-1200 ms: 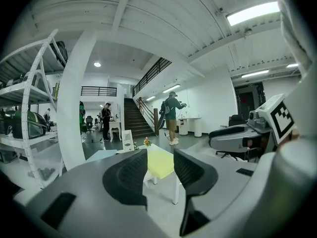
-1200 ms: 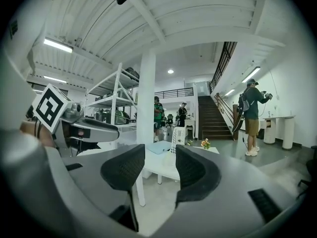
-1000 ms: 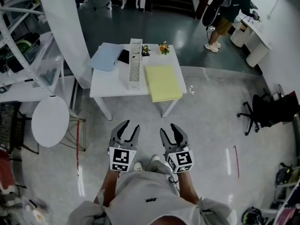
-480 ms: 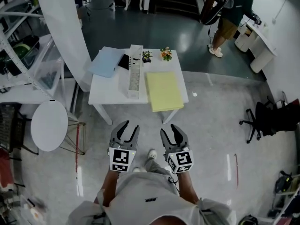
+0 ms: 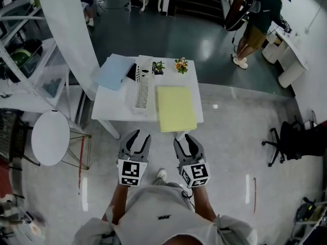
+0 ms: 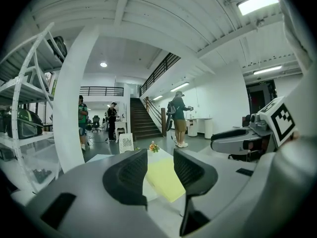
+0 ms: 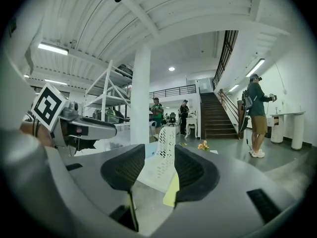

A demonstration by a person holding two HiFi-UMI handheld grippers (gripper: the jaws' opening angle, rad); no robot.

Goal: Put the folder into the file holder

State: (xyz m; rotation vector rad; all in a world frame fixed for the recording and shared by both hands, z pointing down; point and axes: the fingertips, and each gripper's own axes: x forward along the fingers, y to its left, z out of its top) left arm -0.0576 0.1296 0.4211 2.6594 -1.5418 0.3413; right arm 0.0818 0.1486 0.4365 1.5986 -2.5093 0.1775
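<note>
Both grippers sit low in the head view, side by side in front of your torso and short of the table.

- Left gripper: jaws clenched down, nothing between the pads. Its own view looks through the slit at the table ahead.
- Right gripper: the same, clenched on nothing. Its marker cube faces up towards the head camera.

The folder is pale yellow, plain and rectangular, and it is closed and lying flat. No label or print can be made out on its cover. It lies on the right half of the white table, long side running away from you. Its near short edge is at the table's front edge and seems to overhang it a little. It is well apart from both grippers.

The file holder is white with perforated walls. It is long and narrow, and stands just left of the folder and roughly parallel to it. No view shows whether the two touch. In the right gripper view its perforated end wall stands upright behind the yellow corner.

Elsewhere on the table:

- A light blue sheet lies at the far left corner.
- Two small flower pots stand at the far edge, beyond the folder.

A person stands at a white counter in the background, well clear of you.
</note>
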